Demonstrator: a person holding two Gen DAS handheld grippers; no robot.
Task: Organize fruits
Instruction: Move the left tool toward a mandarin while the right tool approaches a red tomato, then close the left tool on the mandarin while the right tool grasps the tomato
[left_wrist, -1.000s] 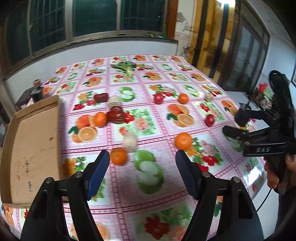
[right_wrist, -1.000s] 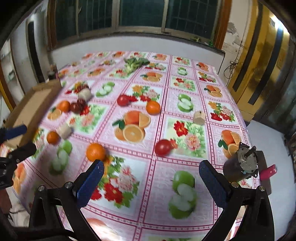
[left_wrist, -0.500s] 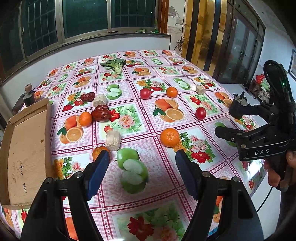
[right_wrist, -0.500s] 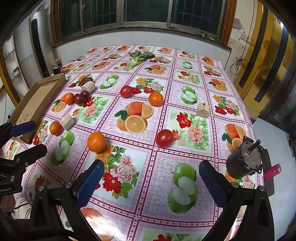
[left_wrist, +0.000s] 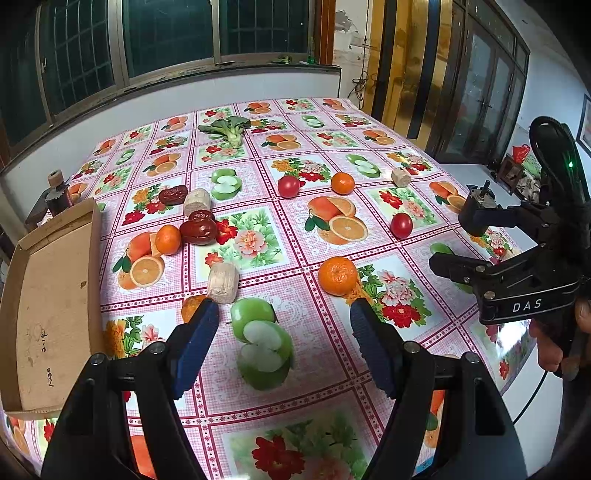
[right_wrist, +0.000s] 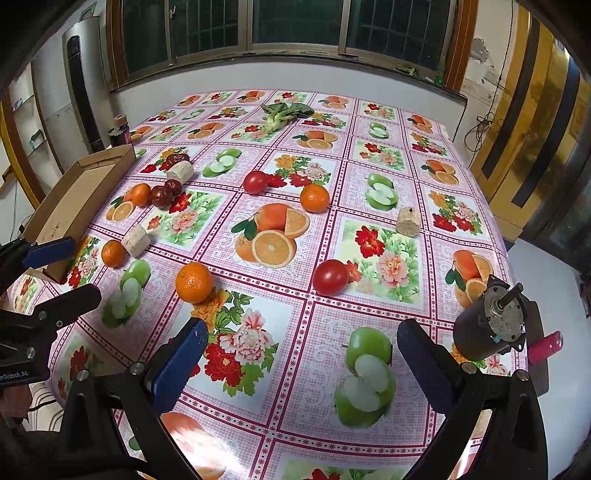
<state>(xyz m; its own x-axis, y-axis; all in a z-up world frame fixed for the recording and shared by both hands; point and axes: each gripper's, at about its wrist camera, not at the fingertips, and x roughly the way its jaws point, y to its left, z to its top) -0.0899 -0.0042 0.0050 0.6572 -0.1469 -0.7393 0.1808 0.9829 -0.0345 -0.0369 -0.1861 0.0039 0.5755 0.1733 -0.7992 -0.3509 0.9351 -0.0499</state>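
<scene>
- While both sets of jaws hang wide open and empty, the left gripper (left_wrist: 284, 325) hovers over the near edge of the surface (left_wrist: 413, 155), and the right gripper (right_wrist: 299, 343) does the same further right.
- Loose fruit lies scattered over the patterned cloth: a large mandarin (left_wrist: 338, 270) just ahead of the left gripper, a smaller mandarin (left_wrist: 192, 306) half hidden by its left finger, and a tomato (right_wrist: 330, 277) ahead of the right gripper.
- An empty cardboard tray (left_wrist: 48, 295) at the left edge looks the likely destination.
- Mandarins should be light, round and slightly yielding; I would close across the widest middle, gently, since they may roll.
- Tomatoes look smooth and thin-skinned, so likely slippery and easy to bruise.
- Dark red dates (left_wrist: 197, 229) are small and wrinkled, probably needing a low, centred pinch.
</scene>
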